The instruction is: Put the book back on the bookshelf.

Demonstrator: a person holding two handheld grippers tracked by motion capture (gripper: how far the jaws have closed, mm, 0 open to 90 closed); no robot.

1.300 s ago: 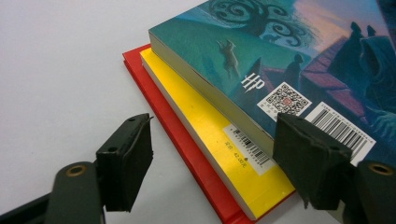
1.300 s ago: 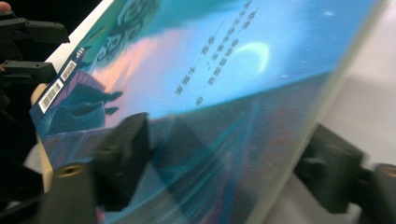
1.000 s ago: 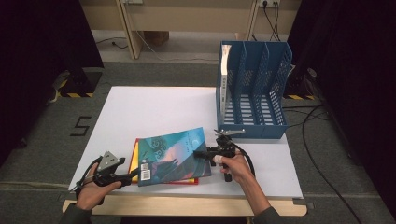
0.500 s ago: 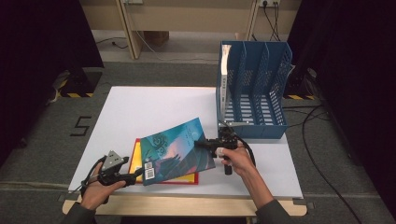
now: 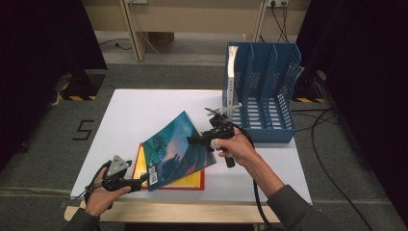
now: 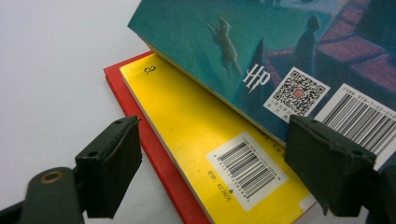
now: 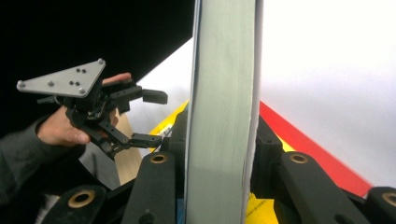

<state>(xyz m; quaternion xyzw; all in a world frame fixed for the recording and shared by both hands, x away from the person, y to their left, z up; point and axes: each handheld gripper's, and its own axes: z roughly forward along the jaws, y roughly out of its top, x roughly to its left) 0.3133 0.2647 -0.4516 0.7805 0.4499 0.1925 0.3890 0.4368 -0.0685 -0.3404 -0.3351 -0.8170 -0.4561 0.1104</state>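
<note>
At the lower left of the high view, the left gripper point(image 5: 139, 182) rests low at the table's near edge, its jaws spread and closing on nothing. They have just been opening, and in the left gripper view the two black pads stand well apart with the corner of the yellow book point(image 6: 196, 140) between them, untouched. That yellow book lies flat on a red book point(image 5: 195, 184), both left on the white table point(image 5: 144, 106), probably waiting their turn.

Toward the centre, the teal paperback point(image 5: 175, 151) is tilted up, its lower left corner over the stack near the left gripper and its right edge raised. The right gripper point(image 5: 208, 139) pinches that raised edge; in the right gripper view the pads press on both sides of the book's pale fore-edge point(image 7: 222, 112). The grip at one edge likely serves to stand the book upright.

At the upper right, the blue file rack point(image 5: 262, 96) waits with one book point(image 5: 232, 72) in its leftmost slot, the others free.
</note>
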